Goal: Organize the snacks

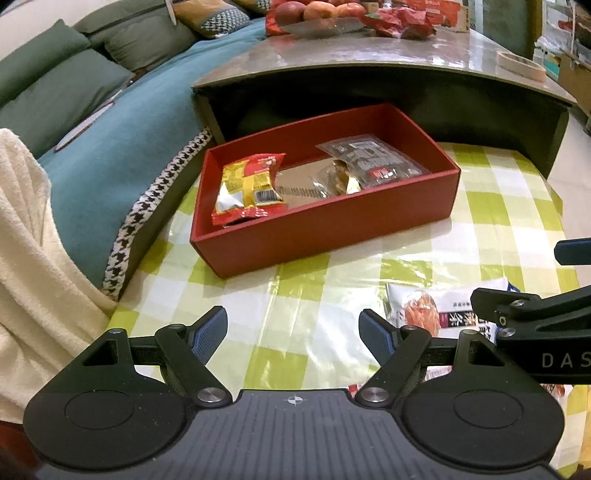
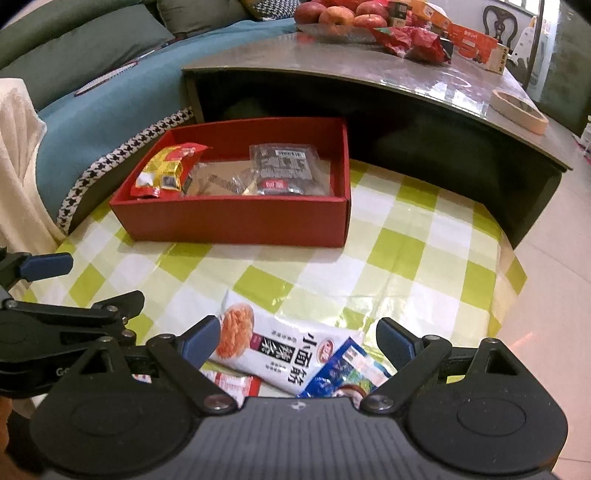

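Low table [image 1: 480, 206] with green-and-white check cover; a taller glossy table [image 1: 388, 55] stands behind it, sofa with teal blanket [image 1: 122, 140] alongside. Tall table carries a fruit plate [image 2: 332, 29], red wrappers, an orange carton and a tape roll [image 2: 517, 107].

Red box [image 1: 325, 229] sits on the check cover, near the sofa side, open top. Inside: yellow-red snack bag [image 1: 251, 184] at one end, tilted against the wall; dark clear-wrapped packet [image 1: 373, 158] at the other end; small gold-and-clear packet [image 1: 340, 177] between them, touching the dark one.

Loose snacks lie on the cover, well apart from the box: white noodle-snack packet [image 2: 273, 350] flat, blue packet [image 2: 347, 369] overlapping its corner, small red-white packet [image 2: 229, 384] just beside.

Right gripper [image 2: 295, 339]: jaws wide apart, nothing clamped, hovering over the loose pile with the white packet lying below the gap. No pad contact visible.

Left gripper [image 1: 293, 332]: jaws apart, empty, over bare check cover, aimed toward the box. The two grippers sit close side by side; each shows at the edge of the other's view.
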`<state>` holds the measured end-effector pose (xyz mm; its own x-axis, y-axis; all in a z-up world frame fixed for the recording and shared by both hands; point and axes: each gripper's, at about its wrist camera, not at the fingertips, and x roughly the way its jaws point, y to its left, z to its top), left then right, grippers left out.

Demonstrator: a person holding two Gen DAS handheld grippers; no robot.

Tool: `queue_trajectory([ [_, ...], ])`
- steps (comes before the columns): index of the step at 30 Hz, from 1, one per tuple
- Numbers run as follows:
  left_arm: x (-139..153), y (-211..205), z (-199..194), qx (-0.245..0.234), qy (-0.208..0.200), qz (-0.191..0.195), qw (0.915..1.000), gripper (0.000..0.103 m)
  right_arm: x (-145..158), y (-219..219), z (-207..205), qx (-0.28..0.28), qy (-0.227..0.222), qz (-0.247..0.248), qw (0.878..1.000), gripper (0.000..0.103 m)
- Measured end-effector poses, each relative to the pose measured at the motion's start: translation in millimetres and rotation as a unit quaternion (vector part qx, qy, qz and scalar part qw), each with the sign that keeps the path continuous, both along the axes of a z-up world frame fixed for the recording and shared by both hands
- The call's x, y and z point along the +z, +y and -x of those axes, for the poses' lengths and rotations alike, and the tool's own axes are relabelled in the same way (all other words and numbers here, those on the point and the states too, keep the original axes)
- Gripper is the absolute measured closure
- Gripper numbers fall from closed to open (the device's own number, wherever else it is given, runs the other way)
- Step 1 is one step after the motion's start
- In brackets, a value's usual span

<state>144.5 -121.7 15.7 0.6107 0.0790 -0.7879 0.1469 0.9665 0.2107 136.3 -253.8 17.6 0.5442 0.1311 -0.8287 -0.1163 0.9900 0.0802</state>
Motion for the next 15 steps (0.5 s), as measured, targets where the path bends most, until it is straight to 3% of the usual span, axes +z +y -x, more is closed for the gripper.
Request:
queue_trajectory([
  [5,-3.6,-3.6,5.3,-0.010,0.010,0.001,0.9999,0.020,-3.3,-3.6,8.5,-0.004,0.006,0.001,1.000,0.006],
  [15,-20.9,0.8,1.9,-0.013,0.077,0.051,0.9956,0.019,-16.0,-12.8,20.8,-0.005,0.030,0.023,0.999,0.006],
])
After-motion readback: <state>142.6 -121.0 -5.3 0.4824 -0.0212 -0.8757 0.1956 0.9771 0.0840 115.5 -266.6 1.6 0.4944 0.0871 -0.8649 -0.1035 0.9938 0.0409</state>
